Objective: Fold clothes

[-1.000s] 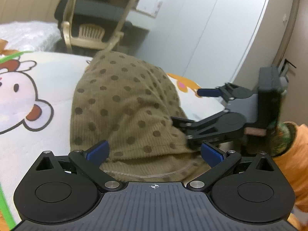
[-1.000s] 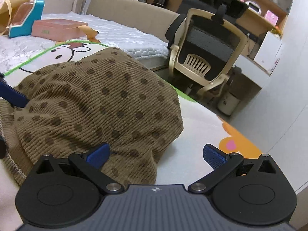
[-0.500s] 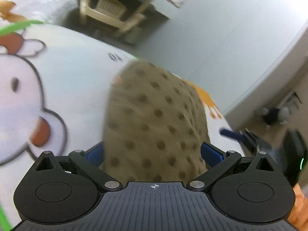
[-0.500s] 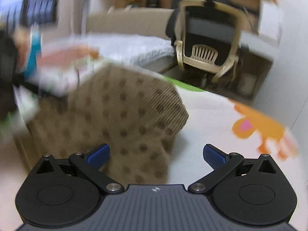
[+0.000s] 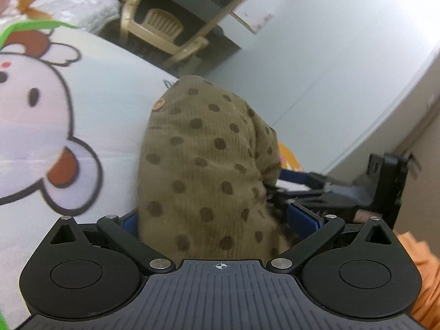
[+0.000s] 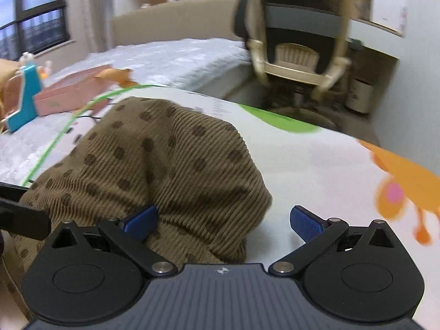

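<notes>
- Brown ribbed garment (image 5: pixel 203 170) with dark dots is sitting bunched on the cartoon-print sheet (image 5: pixel 110 82), filling the gap of the left tool (image 5: pixel 220 220) and spilling across the right tool (image 6: pixel 222 220) too.
- Left tool is spread wide with cloth between both blue pads; can't tell if it's actually pinching anything.
- Right tool is gaping wide as well, left pad against the fabric, right pad over bare sheet, so it's gripping nothing.
- I'd guess the trick is grabbing 1 clean hem edge per tool, not a wad, then lifting evenly.
- Hem and sleeves are buried in the heap, and the right view is blurring toward the chair (image 6: pixel 299 27).
</notes>
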{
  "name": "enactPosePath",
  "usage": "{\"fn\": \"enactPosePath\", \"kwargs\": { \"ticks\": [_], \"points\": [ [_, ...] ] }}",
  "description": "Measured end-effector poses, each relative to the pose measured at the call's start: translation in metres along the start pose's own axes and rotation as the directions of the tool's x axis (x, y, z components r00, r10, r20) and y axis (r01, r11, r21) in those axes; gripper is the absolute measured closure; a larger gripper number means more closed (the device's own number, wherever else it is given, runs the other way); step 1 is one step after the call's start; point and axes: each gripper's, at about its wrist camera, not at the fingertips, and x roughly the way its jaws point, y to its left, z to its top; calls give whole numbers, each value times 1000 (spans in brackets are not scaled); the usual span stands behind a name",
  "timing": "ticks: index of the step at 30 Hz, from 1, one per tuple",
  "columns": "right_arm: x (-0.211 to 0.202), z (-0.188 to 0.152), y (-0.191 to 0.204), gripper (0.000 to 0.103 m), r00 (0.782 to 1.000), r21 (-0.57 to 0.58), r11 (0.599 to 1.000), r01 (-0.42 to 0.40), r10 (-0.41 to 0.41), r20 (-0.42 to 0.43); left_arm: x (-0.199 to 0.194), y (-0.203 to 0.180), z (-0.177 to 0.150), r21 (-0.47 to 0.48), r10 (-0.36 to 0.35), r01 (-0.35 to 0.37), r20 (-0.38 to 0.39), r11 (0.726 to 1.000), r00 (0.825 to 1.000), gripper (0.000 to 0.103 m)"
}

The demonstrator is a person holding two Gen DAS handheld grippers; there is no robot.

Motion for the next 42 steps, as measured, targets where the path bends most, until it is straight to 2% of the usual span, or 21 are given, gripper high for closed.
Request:
{"fn": "enactPosePath", "kwargs": {
  "ticks": [2,4,7,9,12,14,15,16,19,22,24,25,26,28,29,33,35,36,37,39,42],
  "points": [
    [13,11,16,0,999,-38,999,-31,32,17,-15,11,10,-36,6,-4,50,999,999,0],
    [32,27,38,0,997,-86,995,-53,57,42,-33,27,23,-64,62,-55,115,996,991,0],
    [66,47,68,0,993,-113,988,-103,109,48,-52,53,33,-135,151,-132,144,982,978,0],
    [79,55,75,0,991,-129,984,-119,126,44,-66,47,35,-82,155,-144,159,986,975,0],
    [76,57,70,0,997,-179,982,-61,68,29,-88,38,38,-1,159,-162,182,987,970,0],
    [71,52,61,0,998,-244,968,60,-53,37,-101,26,47,83,145,-170,244,982,959,0],
    [70,49,55,0,991,-277,952,134,-127,43,-104,22,52,101,133,-165,269,981,954,0],
    [67,49,49,0,989,-271,951,147,-140,46,-101,21,62,107,127,-163,283,981,951,0],
    [52,58,30,0,994,-186,977,100,-89,64,-77,26,95,101,193,-227,272,969,943,0],
    [36,78,30,0,988,-78,997,-6,18,152,-47,43,120,53,344,-366,234,929,909,0],
    [44,93,42,0,981,-62,998,-9,20,194,-35,57,123,21,428,-439,186,898,885,0],
    [52,100,47,0,979,-57,998,2,10,203,-25,65,124,13,452,-460,158,888,878,0],
    [64,105,51,0,982,-55,998,20,-9,190,-20,71,122,7,448,-454,147,891,882,0],
    [101,106,55,0,991,-65,992,104,-98,89,-16,78,121,-19,431,-432,126,901,893,0],
    [120,105,56,0,989,-75,986,149,-147,34,-19,79,115,-21,429,-429,119,903,896,0],
    [111,96,44,0,982,-41,981,190,-189,28,-21,71,113,1,451,-455,136,890,882,0],
    [104,92,38,0,978,-21,978,205,-205,32,-36,63,104,-16,460,-463,147,886,875,0],
    [90,85,36,0,983,-33,983,181,-179,46,-44,59,98,-22,445,-447,144,894,884,0],
    [73,76,35,0,988,-54,988,145,-141,63,-53,53,89,-8,411,-414,140,910,901,0],
    [43,53,44,0,996,-120,991,62,-54,71,-67,41,68,43,372,-379,125,924,920,0],
    [10,10,66,0,998,-264,964,-44,56,40,-75,25,33,164,373,-381,80,910,925,0]
  ]
}}
